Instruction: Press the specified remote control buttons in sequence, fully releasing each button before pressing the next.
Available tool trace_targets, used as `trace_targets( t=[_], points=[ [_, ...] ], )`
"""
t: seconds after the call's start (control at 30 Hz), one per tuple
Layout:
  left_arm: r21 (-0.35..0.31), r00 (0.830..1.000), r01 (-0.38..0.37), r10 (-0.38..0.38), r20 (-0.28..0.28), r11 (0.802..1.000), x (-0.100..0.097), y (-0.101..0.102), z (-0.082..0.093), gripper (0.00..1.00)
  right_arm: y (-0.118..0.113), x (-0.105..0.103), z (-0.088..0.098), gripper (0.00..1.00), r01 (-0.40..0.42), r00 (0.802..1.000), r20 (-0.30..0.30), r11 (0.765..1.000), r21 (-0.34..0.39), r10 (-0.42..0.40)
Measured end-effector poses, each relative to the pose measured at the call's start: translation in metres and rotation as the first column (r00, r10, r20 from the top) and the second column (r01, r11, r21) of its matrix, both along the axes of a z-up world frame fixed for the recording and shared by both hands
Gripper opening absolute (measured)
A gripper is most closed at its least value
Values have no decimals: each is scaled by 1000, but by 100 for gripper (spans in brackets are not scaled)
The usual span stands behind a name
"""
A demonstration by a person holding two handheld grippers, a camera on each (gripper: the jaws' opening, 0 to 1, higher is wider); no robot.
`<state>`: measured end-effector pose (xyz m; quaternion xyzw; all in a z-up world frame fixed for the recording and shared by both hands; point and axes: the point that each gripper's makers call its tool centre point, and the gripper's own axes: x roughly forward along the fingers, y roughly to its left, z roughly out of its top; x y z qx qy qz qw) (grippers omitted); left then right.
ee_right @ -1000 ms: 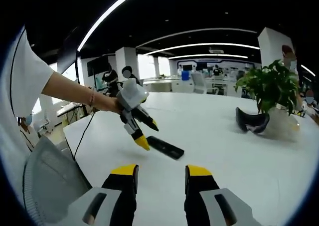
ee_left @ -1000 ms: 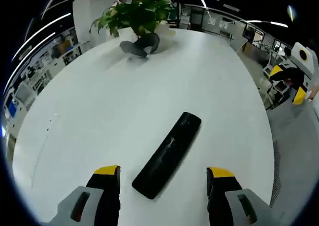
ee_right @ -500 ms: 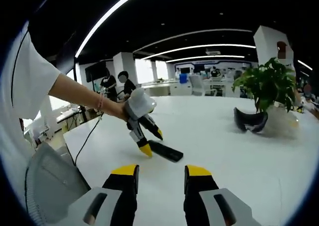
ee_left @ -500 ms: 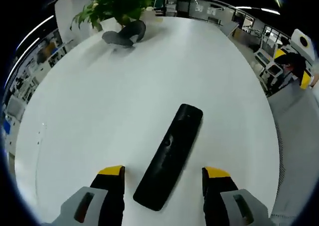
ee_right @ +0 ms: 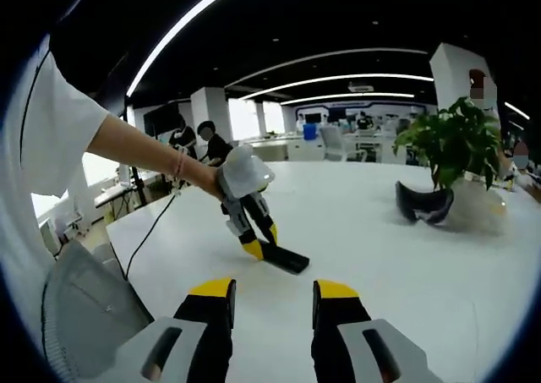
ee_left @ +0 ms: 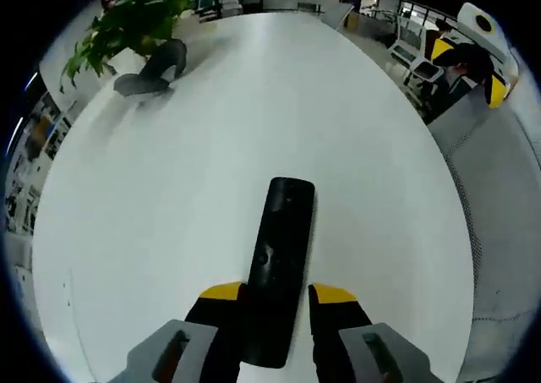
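Observation:
A black remote control (ee_left: 280,252) lies lengthwise on the white round table (ee_left: 169,197), its near end between my left gripper's (ee_left: 277,297) yellow-tipped jaws. The jaws stand narrow and press against the remote's two sides. In the right gripper view the left gripper (ee_right: 256,246) points steeply down onto the end of the remote (ee_right: 286,258), held by a person's hand. My right gripper (ee_right: 274,292) hovers open over the table's near part with nothing between its fingers. It also appears at the table's far right edge (ee_left: 483,49).
A potted green plant (ee_right: 461,146) and a dark headset (ee_right: 425,205) stand at the table's far side, also seen as plant (ee_left: 127,19) and headset (ee_left: 152,66). A grey mesh chair (ee_right: 84,315) is by the near edge. The person's arm (ee_right: 144,155) reaches over the table.
My left gripper has dropped and swung in line with the remote, and its jaws have narrowed from wide open onto the remote's near end. The right gripper has stayed open in place.

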<state>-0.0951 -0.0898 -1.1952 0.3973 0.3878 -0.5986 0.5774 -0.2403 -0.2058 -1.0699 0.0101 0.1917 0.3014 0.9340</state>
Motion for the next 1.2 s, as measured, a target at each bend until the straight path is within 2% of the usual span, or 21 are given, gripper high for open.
trace_targets(
  t=[0.27, 0.5, 0.8, 1.2],
  points=[
    [-14, 1000, -11, 11, 3, 1000, -3, 1, 0, 24, 1, 0, -1, 34, -4, 1000, -2, 1000, -7, 4],
    [-9, 1000, -21, 21, -15, 1000, -14, 5, 0, 24, 1, 0, -1, 34, -9, 1000, -1, 1000, -9, 9],
    [24, 1000, -1, 1, 6, 1000, -29, 8, -1, 24, 2, -1, -2, 34, -12, 1000, -1, 1000, -16, 12],
    [2, 1000, -26, 26, 7, 1000, -48, 12, -1, 24, 3, -1, -3, 34, -23, 1000, 2, 999, -25, 23]
  ],
)
